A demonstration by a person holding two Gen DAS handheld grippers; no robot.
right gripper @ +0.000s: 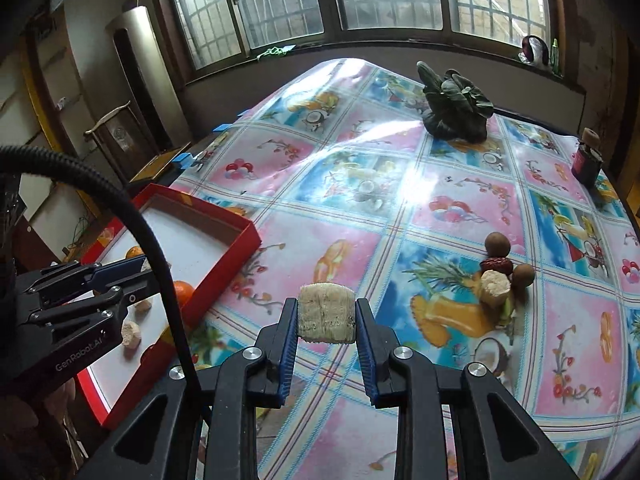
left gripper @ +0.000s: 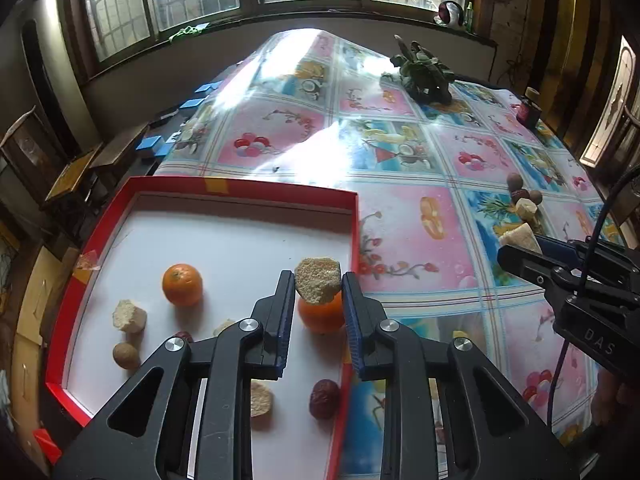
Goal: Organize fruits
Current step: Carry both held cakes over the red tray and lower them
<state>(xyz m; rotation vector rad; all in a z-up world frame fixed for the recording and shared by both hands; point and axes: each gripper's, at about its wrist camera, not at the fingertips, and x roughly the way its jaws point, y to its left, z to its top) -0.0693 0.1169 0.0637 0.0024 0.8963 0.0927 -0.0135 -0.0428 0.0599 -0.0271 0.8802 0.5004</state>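
Item count:
- Tray point(left gripper: 240, 188): one, red.
- Oranges point(left gripper: 182, 284): two.
- Dates point(left gripper: 324, 398): three, one of them partly hidden.
- Brown round fruits point(right gripper: 497, 245): three.
- Pale chunks point(left gripper: 129, 316): six, including one gripped in the left claw point(left gripper: 318, 284) and one in the right claw point(right gripper: 326, 316).
- Leafy vegetable point(right gripper: 456, 108): one.
- Dark jar point(right gripper: 586, 160): one.

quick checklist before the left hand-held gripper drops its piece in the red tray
1. Left hand-held gripper shut on pale chunk: ok.
2. Chunk over red tray: ok.
3. Drop spot free: not ok, an orange sits right under the chunk.
4. Height above tray floor: cannot tell.
5. Right hand-held gripper apart, holding its own pale piece over the tablecloth: ok.
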